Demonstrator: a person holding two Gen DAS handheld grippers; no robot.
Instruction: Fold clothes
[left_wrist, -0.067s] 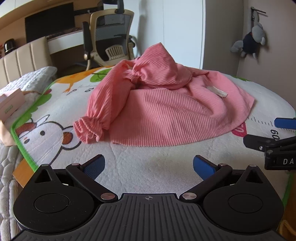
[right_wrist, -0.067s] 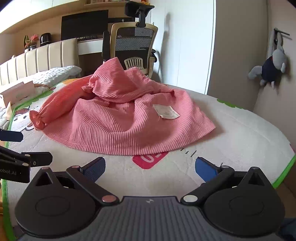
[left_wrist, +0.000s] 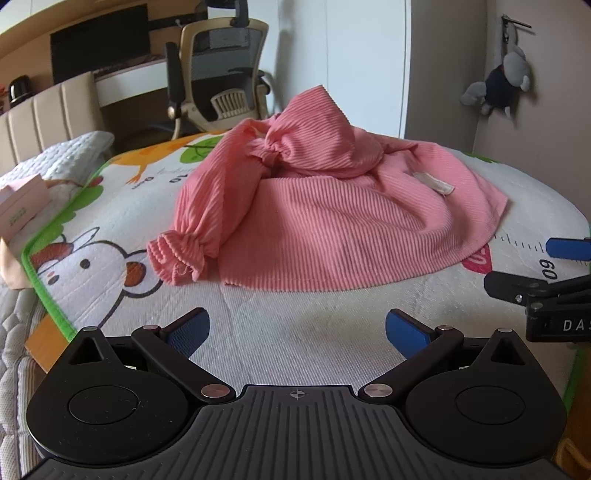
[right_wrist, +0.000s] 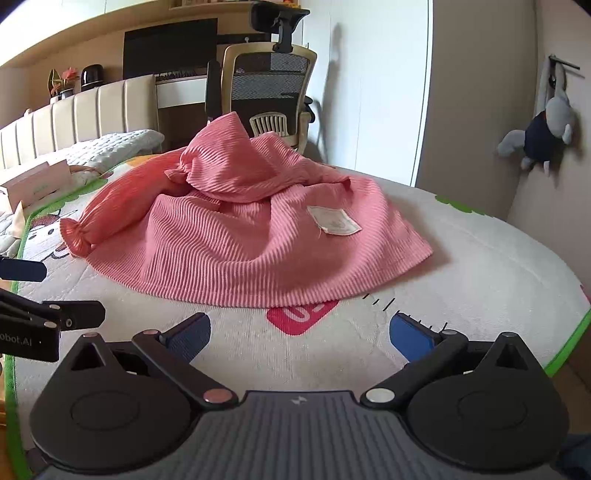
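Pink ribbed garment, crumpled on mat, lay dead ahead of both grippers; L gripper nearer cuffed sleeve, R gripper nearer hem w/ label; both jaws wide apart, holding nothing.

1. Pink garment: ribbed knit cloth, matt, with a flat off-white sewn label.
2. Play mat: quilted, stitched surface, matt, printed with cartoon figures.
3. Left gripper: matt black plastic body, ridged top, round metal rivets, blue textured pads.
4. Right gripper: same black plastic, grey ridged deck, blue pads.
5. Plush toy: soft grey fabric.
6. Office chair: mesh back, smooth beige plastic frame.
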